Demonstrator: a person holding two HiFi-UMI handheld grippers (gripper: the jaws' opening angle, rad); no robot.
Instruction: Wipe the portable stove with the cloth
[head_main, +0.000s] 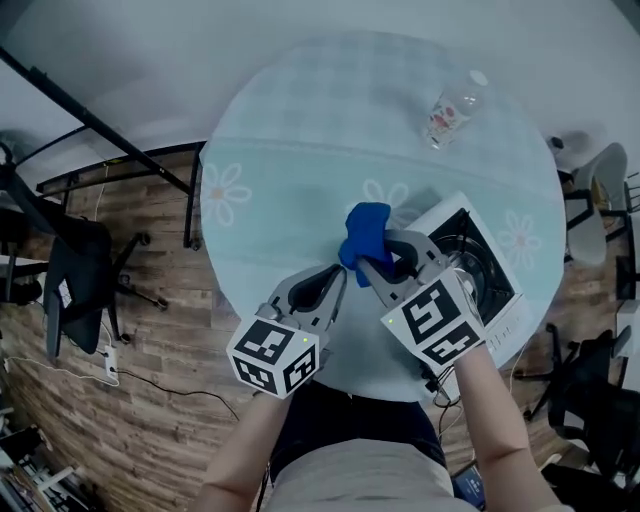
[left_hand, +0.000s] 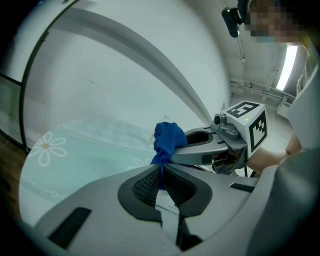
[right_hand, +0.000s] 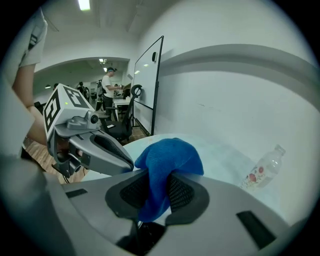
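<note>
Above the round table (head_main: 300, 120), both grippers hold the blue cloth (head_main: 365, 232). The left gripper (left_hand: 161, 172) is clenched on a thin fold and the right gripper (right_hand: 159, 182) on a thick one. The portable stove (head_main: 478, 262) lies just beside, at the right.

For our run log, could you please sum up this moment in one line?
left gripper: shut on crumpled blue cloth | right gripper: shut on same cloth | cloth: held beside white portable stove
</note>
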